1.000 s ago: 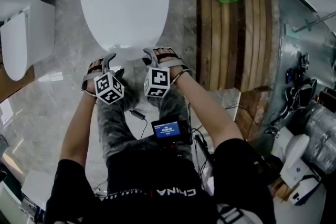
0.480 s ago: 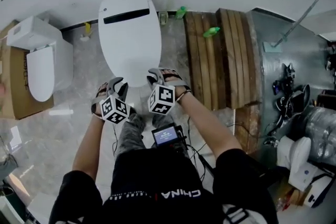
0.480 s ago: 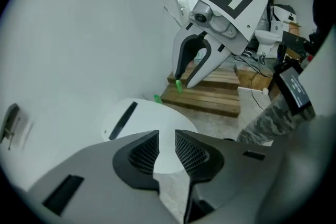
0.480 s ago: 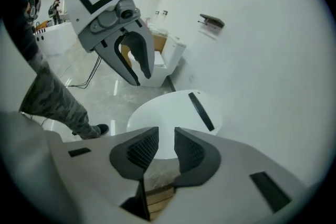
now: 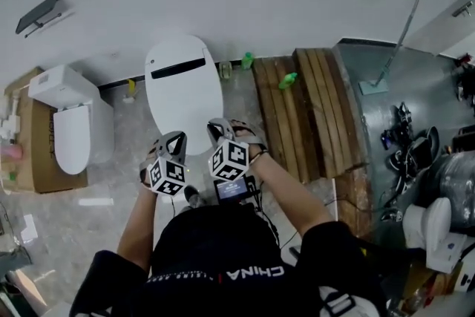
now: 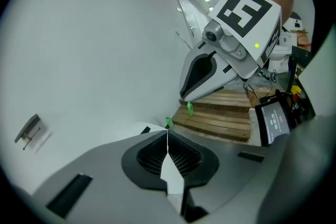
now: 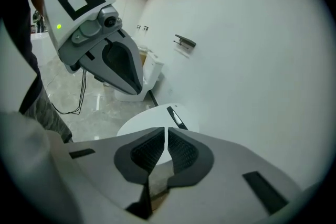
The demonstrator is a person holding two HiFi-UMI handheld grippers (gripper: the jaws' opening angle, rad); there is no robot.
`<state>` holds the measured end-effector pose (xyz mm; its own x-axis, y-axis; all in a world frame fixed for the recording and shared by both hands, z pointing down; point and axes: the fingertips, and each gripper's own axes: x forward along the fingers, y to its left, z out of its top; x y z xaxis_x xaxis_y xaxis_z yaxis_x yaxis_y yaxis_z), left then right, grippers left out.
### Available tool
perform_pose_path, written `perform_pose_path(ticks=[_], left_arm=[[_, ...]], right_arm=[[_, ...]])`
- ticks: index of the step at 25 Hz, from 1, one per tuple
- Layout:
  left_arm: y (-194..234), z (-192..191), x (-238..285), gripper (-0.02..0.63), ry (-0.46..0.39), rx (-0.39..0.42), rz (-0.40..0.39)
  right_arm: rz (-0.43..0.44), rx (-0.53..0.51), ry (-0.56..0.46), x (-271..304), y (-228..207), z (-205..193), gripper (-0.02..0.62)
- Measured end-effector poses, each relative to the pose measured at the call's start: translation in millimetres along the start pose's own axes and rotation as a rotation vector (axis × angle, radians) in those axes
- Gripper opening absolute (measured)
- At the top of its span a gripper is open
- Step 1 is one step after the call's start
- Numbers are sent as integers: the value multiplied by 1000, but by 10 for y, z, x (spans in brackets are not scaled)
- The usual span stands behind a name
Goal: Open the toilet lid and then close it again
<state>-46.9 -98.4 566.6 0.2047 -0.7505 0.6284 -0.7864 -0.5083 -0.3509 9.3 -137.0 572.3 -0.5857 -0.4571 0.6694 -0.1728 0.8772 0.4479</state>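
Note:
The white toilet (image 5: 182,85) stands against the wall with its lid (image 7: 152,122) down flat. Both grippers are held up in front of the person's chest, above and short of the lid's front edge, touching nothing. My left gripper (image 5: 177,137) is shut, its pads (image 6: 181,157) meeting with nothing between them. The jaws of my right gripper (image 5: 217,125) are closing, only a thin slit left between the pads (image 7: 181,152), and they hold nothing. Each gripper view shows the other gripper alongside: the right gripper (image 6: 184,96) and the left gripper (image 7: 137,91).
A second white toilet (image 5: 73,134) sits on cardboard (image 5: 33,167) at the left. A wooden pallet (image 5: 304,115) with green bottles (image 5: 287,80) lies right of the toilet, then a metal sheet (image 5: 386,115) and cables. A small screen (image 5: 231,190) hangs at the person's waist.
Both grippers have lifted away from the lid's front edge and come up toward the chest. Their jaws have drawn together. The head view has pulled back and up.

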Motion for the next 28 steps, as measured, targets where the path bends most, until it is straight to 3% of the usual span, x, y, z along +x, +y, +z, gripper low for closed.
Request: perform_pose_path(ticks=[6,14,21,28], left_arm=[[-172,135,-64,11,-5,-52,13],[-448,290,-184,11,12,-122,68],[-776,-35,-525,11,37,-166,51],[-983,-246,-1072,11,-16,-157,31]], right_arm=[[-10,30,-69,-215,-54,29,15],[55,41,-140,-419,41,-93,14],[54,110,-124,-578,281,-155,14],[25,164,-78,-864,744,-90,12]])
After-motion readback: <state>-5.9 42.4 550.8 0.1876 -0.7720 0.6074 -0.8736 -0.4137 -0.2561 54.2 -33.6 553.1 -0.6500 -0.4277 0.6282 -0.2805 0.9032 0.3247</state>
